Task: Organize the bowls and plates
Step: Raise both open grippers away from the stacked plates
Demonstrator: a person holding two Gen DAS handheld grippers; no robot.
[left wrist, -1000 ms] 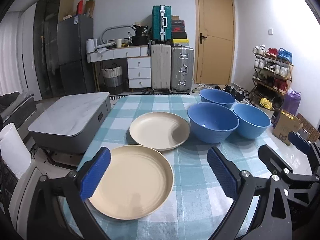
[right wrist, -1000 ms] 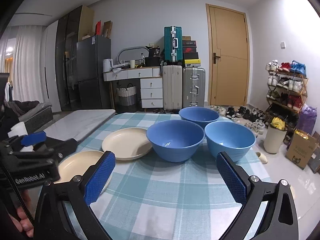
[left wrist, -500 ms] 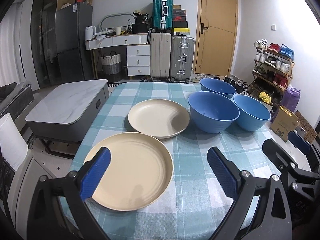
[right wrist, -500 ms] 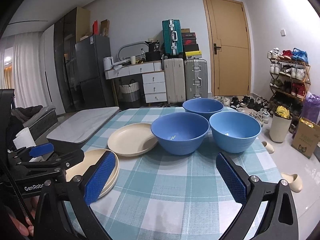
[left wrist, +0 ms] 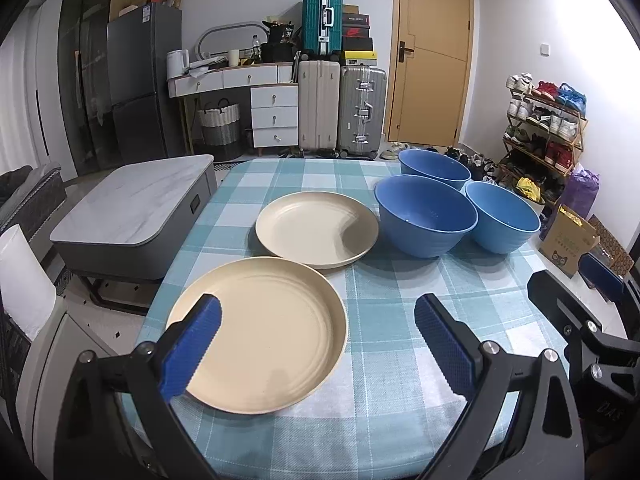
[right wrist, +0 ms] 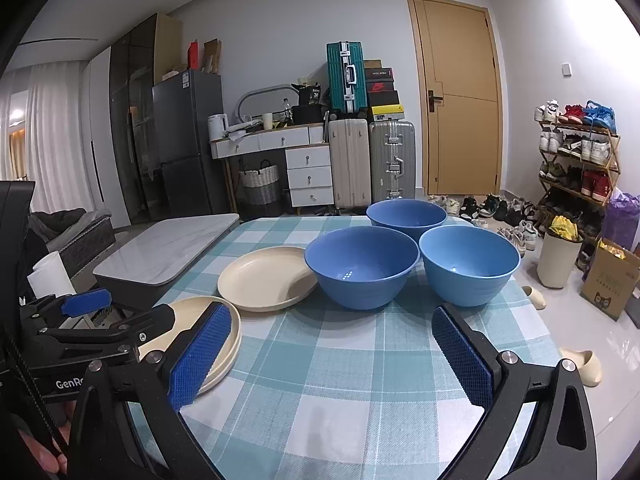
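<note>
**Cream plate sits straight ahead of the left hand-held gripper**

Cream-coloured and round, the near plate lies flat on the checked surface close to its near-left corner, directly under and ahead of the left hand-held gripper. That gripper is spread wide and holds nothing; its left blue pad overlaps the plate's near-left rim in the left wrist view, while the other pad hangs over bare cloth to the plate's right. A round plate has no long axis, so what matters is the rim: the near edge faces the gripper head-on.

A second cream plate rests further back, towards the middle of the surface, just beyond the first and apart from it. Three blue bowls cluster towards the far-right corner, close together.

The right hand-held gripper is also spread wide and empty, hovering over the near edge of the surface with the bowls ahead of it. Of the two, the left is plainly nearer the plates and the right nearer the bowls.

Judging from this layout, nothing is stacked yet. A likely first move is for the left gripper to dip and pinch the near plate's rim, then carry it onto the further plate.
</note>
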